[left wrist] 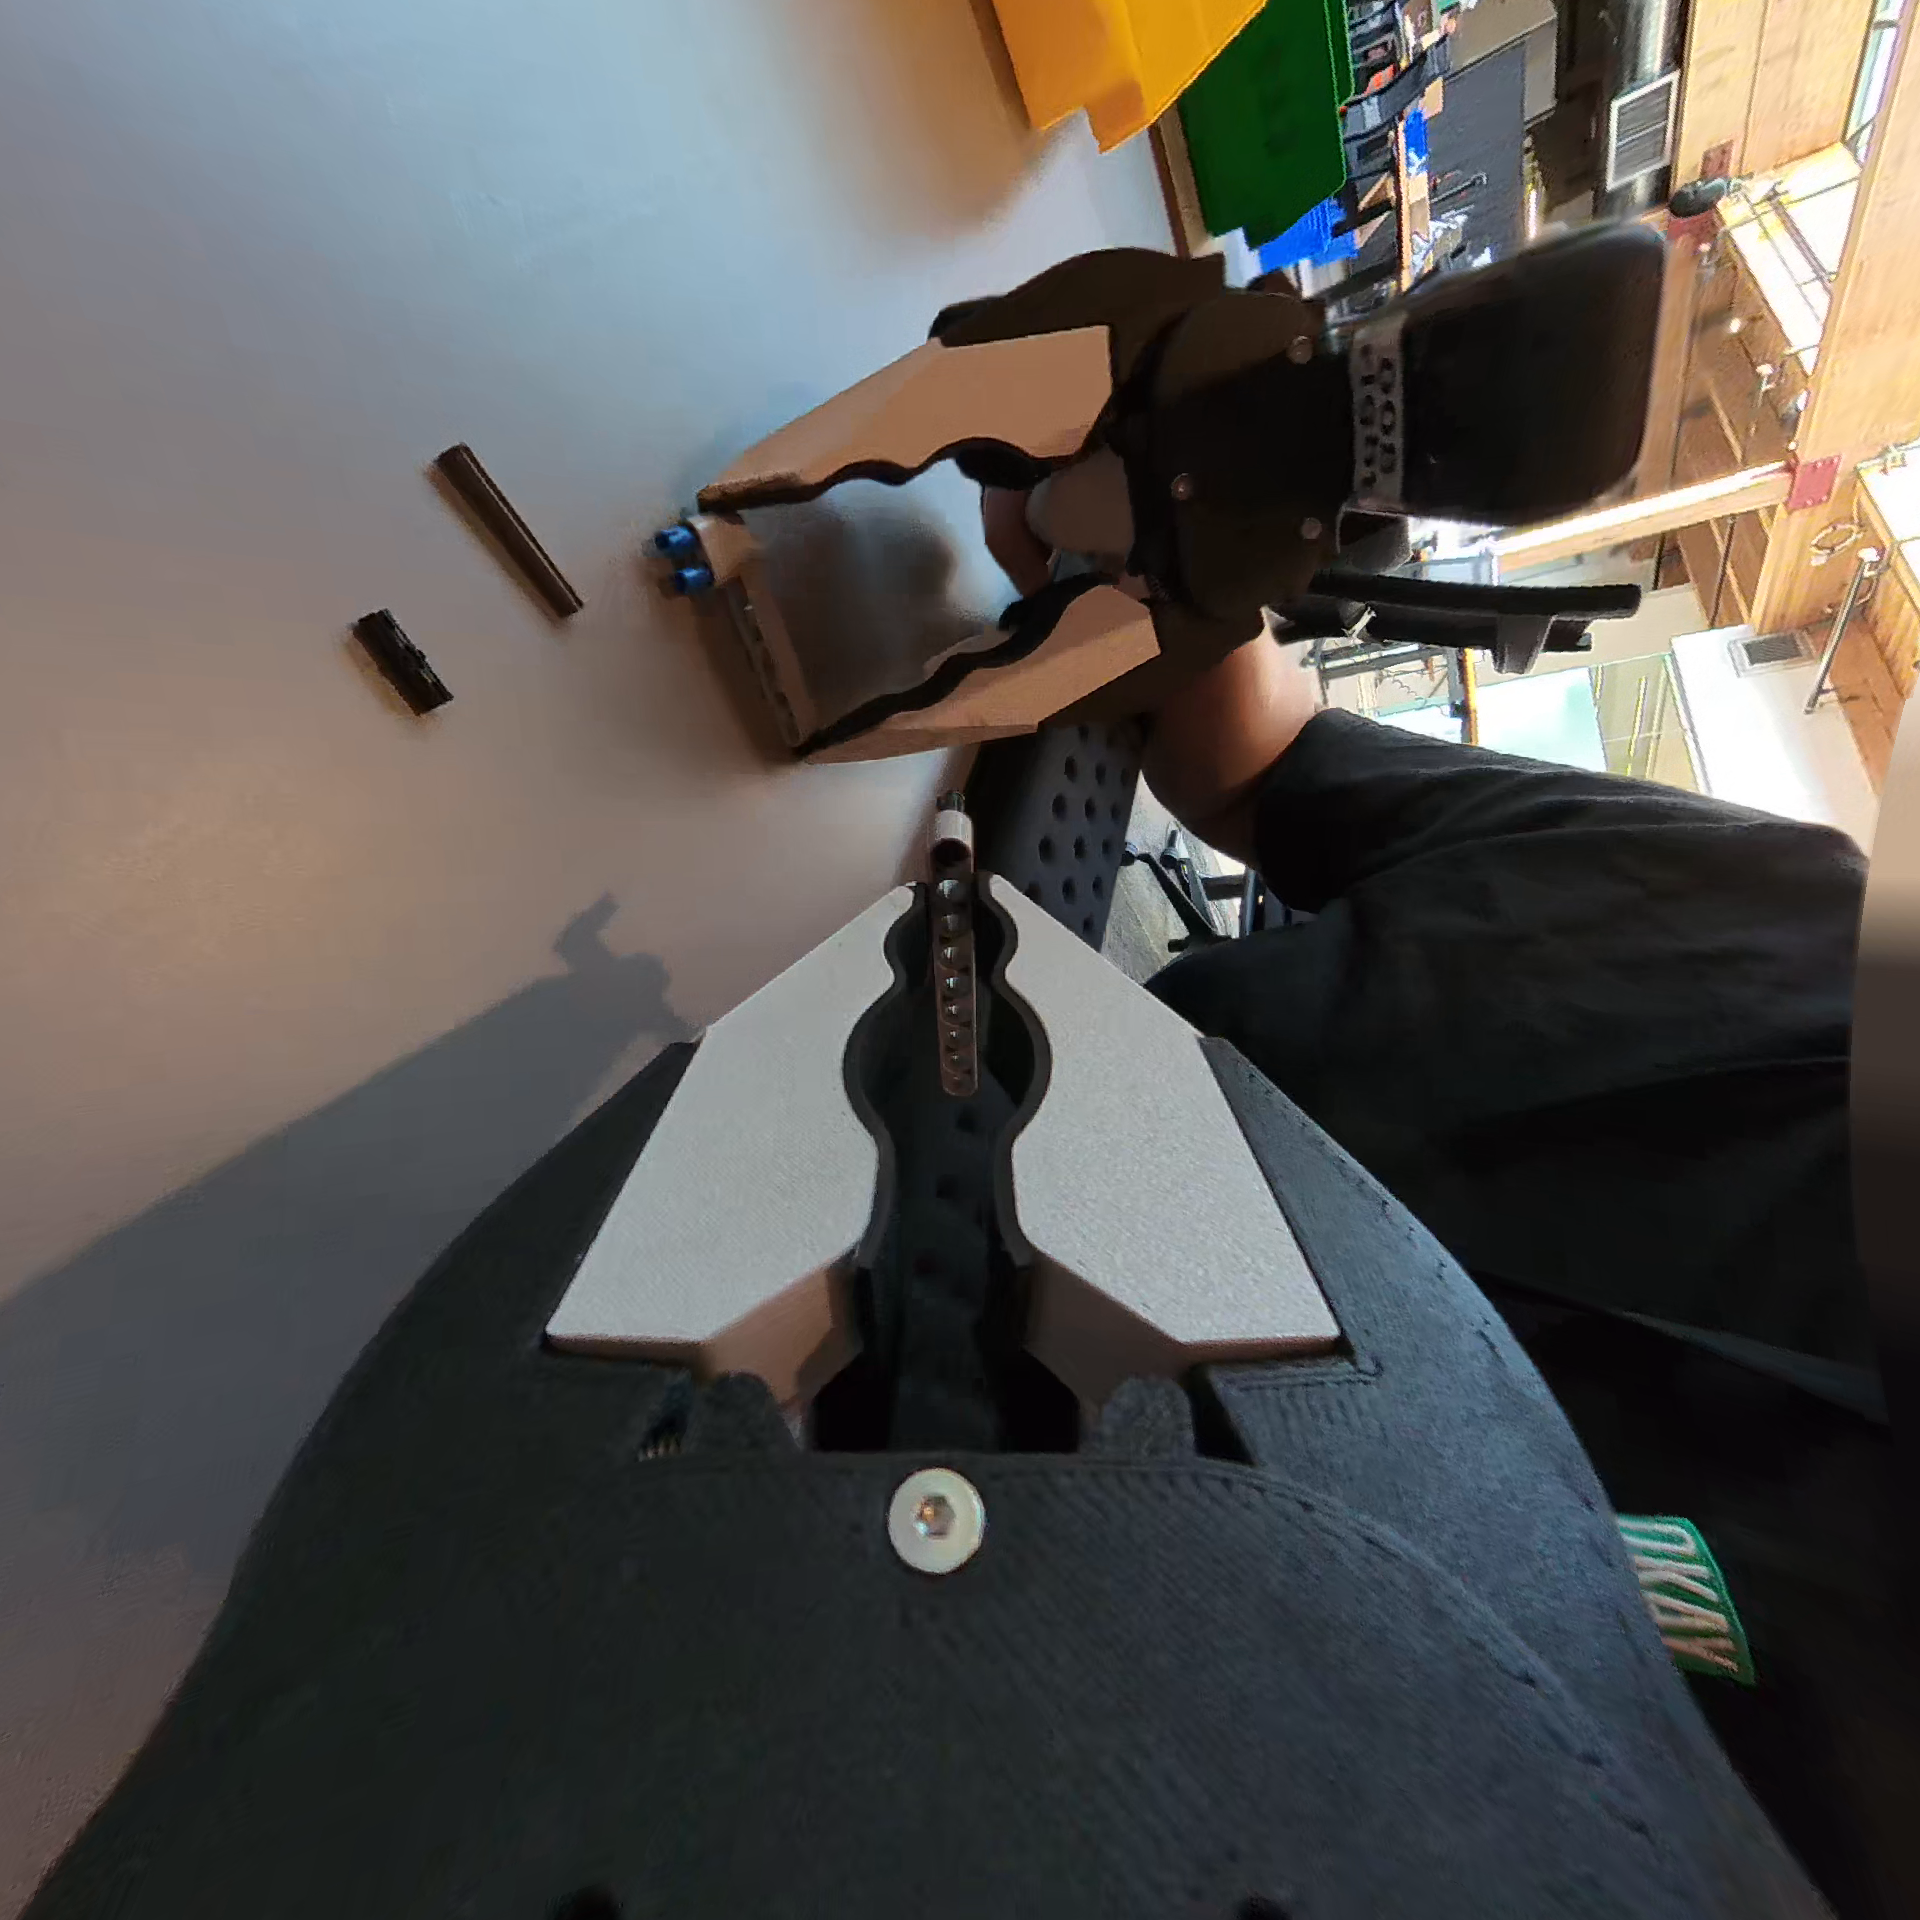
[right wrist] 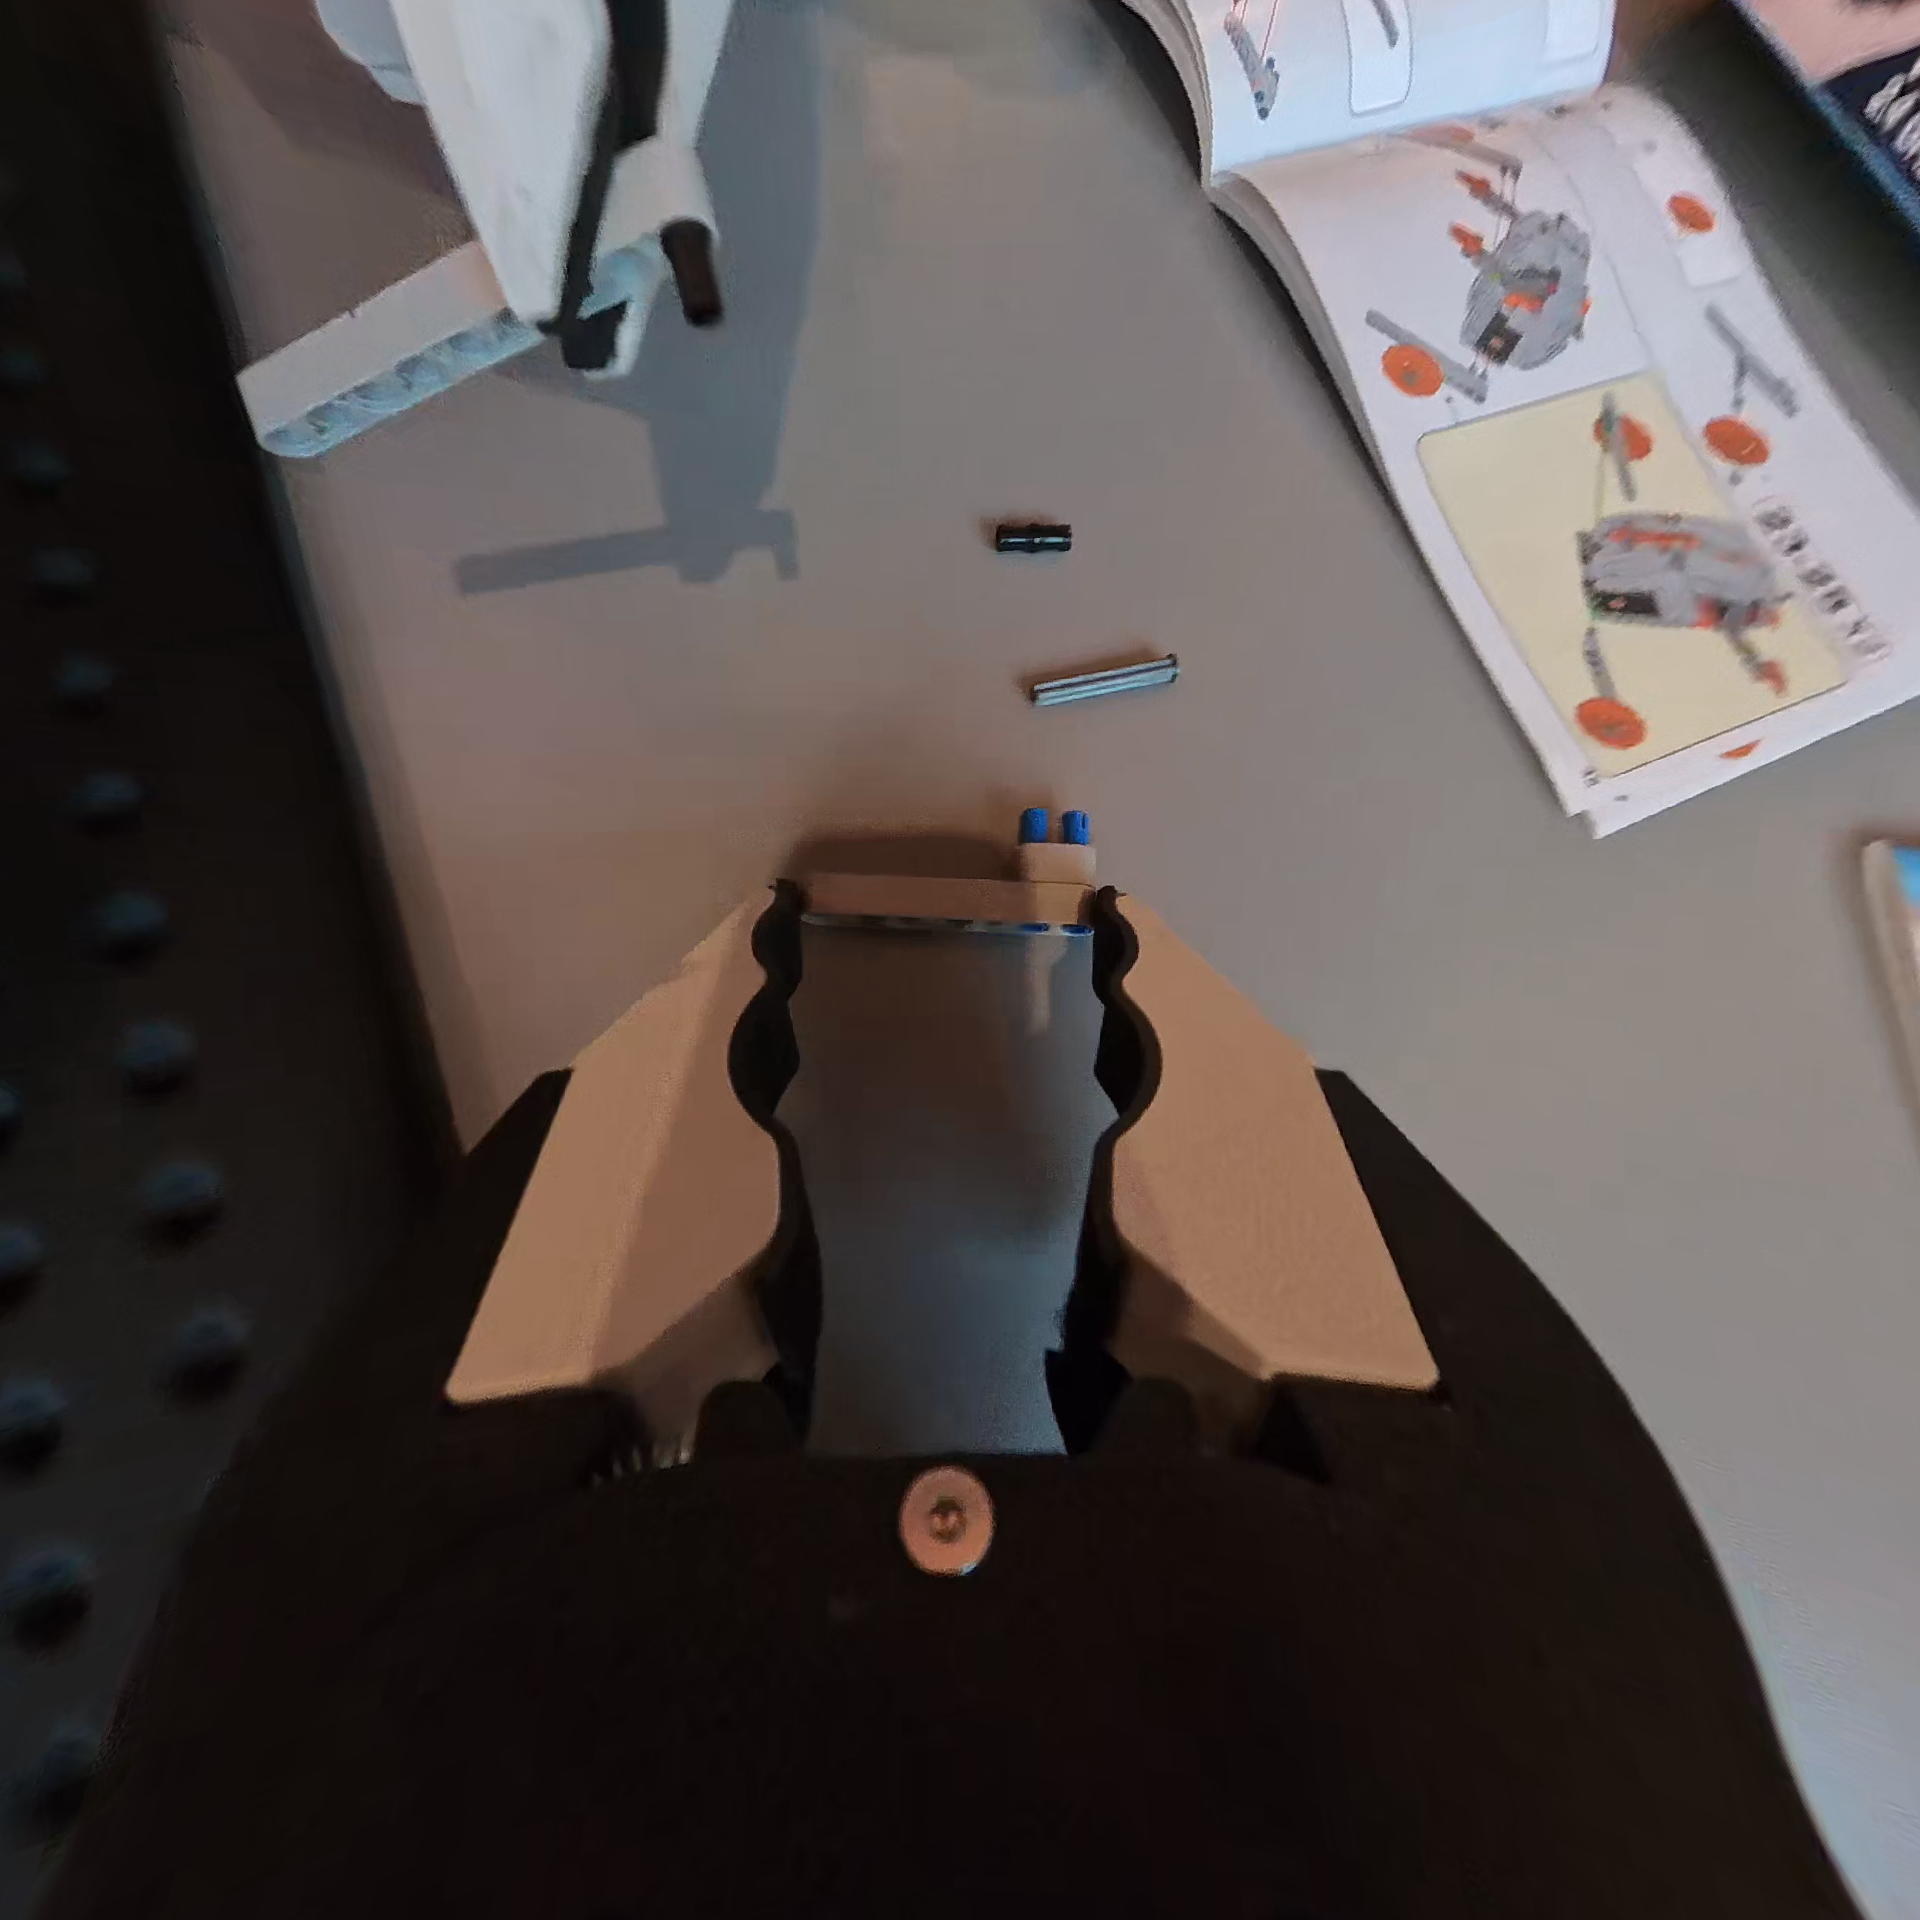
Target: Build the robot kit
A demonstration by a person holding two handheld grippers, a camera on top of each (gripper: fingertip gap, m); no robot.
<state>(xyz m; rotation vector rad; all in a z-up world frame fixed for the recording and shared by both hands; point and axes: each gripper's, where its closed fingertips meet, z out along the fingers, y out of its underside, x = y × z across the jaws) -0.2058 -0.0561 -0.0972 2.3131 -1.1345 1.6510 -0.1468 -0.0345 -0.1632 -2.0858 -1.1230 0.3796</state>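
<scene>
My left gripper (left wrist: 951, 896) is shut on a thin grey beam with holes (left wrist: 954, 997), held above the table edge. A white connector and a dark pin (left wrist: 952, 821) sit at the beam's far end. It also shows in the right wrist view (right wrist: 374, 400) at the upper left, with the left gripper (right wrist: 582, 312). My right gripper (right wrist: 945, 914) is down on the table. Its fingertips press on both ends of a pale beam (right wrist: 914, 894) carrying two blue pins (right wrist: 1051, 826). Beyond it lie a grey axle (right wrist: 1103, 681) and a short black pin (right wrist: 1034, 537).
An open instruction booklet (right wrist: 1558, 416) lies at the right of the grey table (right wrist: 1351, 1039). A dark perforated chair (left wrist: 1060, 831) stands at the table edge. Yellow (left wrist: 1122, 62) and green (left wrist: 1268, 125) bins stand at the far end. A person's dark sleeve (left wrist: 1507, 987) is beside me. Spacing between my two grippers at the tips: around 10 centimetres. My right tips are roughly 5 centimetres from the grey axle (right wrist: 1103, 681). Look for it in the left wrist view (left wrist: 495, 530) too.
</scene>
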